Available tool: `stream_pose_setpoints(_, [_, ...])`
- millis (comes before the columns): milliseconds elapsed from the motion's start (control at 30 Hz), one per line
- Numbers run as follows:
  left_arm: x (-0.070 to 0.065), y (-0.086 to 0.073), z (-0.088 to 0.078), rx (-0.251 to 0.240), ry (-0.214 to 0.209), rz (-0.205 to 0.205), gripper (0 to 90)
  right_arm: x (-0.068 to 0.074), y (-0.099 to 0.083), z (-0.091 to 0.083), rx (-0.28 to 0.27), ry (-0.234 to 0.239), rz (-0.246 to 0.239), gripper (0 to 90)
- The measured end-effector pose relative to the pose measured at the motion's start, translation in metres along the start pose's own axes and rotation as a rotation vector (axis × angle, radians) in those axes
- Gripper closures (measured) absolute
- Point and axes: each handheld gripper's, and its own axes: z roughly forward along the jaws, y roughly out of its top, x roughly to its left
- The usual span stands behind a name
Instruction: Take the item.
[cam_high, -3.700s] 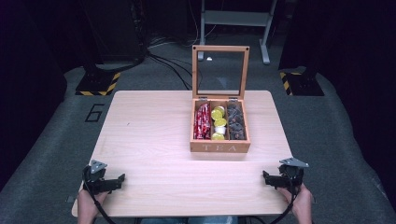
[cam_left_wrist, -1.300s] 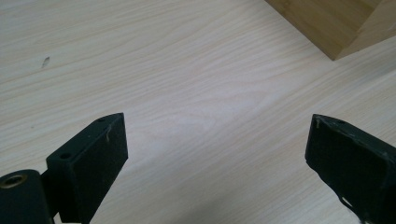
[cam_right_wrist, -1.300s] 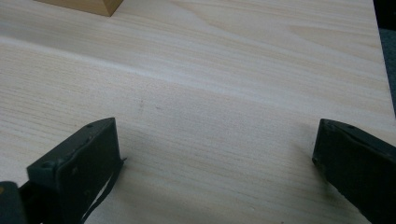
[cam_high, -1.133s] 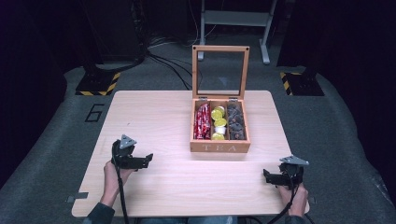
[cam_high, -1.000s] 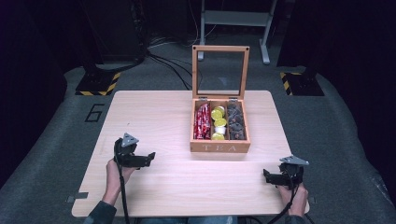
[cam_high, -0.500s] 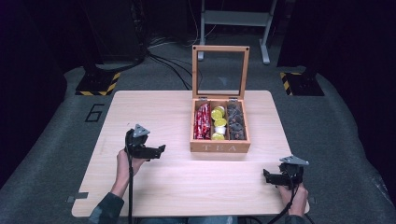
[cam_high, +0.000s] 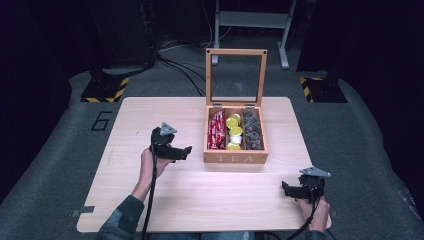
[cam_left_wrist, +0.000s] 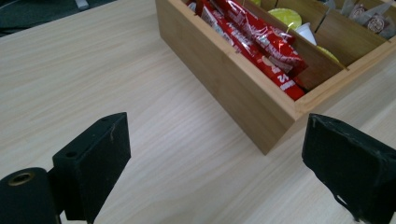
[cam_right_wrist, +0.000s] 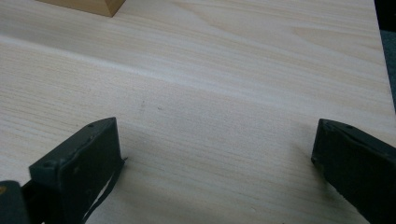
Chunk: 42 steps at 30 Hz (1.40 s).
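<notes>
I see the wooden tea box (cam_high: 235, 145) standing mid-surface toward the far side, lid upright, with red sachets (cam_left_wrist: 261, 51) in its left compartment, yellow capsules (cam_high: 233, 131) in the middle and dark packets (cam_high: 252, 132) on the right. My left hand-held gripper (cam_high: 184, 152) hangs just beside the box's left wall, jaws spread and empty. My right hand-held gripper (cam_high: 287, 189) sits near the surface (cam_high: 150, 115)'s near right corner, jaws spread, with bare wood between it and the box. Since half a second ago the left one has slid closer to the box; the right has stayed put.
</notes>
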Motion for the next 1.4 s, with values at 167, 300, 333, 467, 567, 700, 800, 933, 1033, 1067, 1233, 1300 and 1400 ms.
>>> stream_pose_setpoints(167, [-0.005,0.013,0.013,0.000,-0.008,0.003,6.4,0.000,0.000,0.000,0.000,0.001,-0.004,0.9])
stream_pose_setpoints(300, [-0.012,0.024,0.025,0.010,-0.016,0.018,6.0,0.000,0.000,0.000,0.001,0.000,-0.009,1.1])
stream_pose_setpoints(333, [-0.014,0.027,0.028,0.016,-0.016,0.021,5.9,0.000,0.000,0.000,0.001,0.001,-0.010,1.2])
stream_pose_setpoints(467, [-0.021,0.036,0.042,0.030,-0.029,0.027,5.7,0.000,0.000,0.000,0.000,0.002,-0.010,1.5])
stream_pose_setpoints(567, [-0.026,0.041,0.051,0.043,-0.039,0.038,5.7,0.000,0.000,0.000,-0.001,0.001,-0.009,1.6])
stream_pose_setpoints(700, [-0.029,0.049,0.061,0.040,-0.051,0.032,6.0,0.001,0.000,-0.001,0.000,0.000,-0.010,1.7])
stream_pose_setpoints(800, [-0.032,0.054,0.066,0.032,-0.045,0.035,7.0,0.001,0.000,-0.001,0.000,-0.002,-0.013,1.8])
stream_pose_setpoints(933, [-0.038,0.062,0.078,0.032,-0.057,0.034,8.3,0.001,0.000,-0.001,-0.006,-0.002,-0.021,2.1])
stream_pose_setpoints(1033, [-0.043,0.064,0.084,0.031,-0.054,0.043,10.7,0.001,0.000,-0.001,-0.007,-0.002,-0.021,2.2])
stream_pose_setpoints(1067, [-0.045,0.065,0.087,0.041,-0.061,0.043,14.1,0.001,0.000,-0.001,-0.008,-0.002,-0.022,2.3])
stream_pose_setpoints(1233, [-0.048,0.071,0.099,0.069,-0.068,0.029,24.5,0.001,-0.001,-0.001,-0.009,0.000,-0.023,2.7])
stream_pose_setpoints(1300, [-0.050,0.072,0.102,0.074,-0.052,0.033,28.0,0.001,0.000,-0.001,-0.010,0.001,-0.020,2.8])
stream_pose_setpoints(1400, [-0.050,0.072,0.106,0.086,-0.039,0.035,34.2,0.001,-0.001,-0.001,-0.009,0.002,-0.021,2.8])
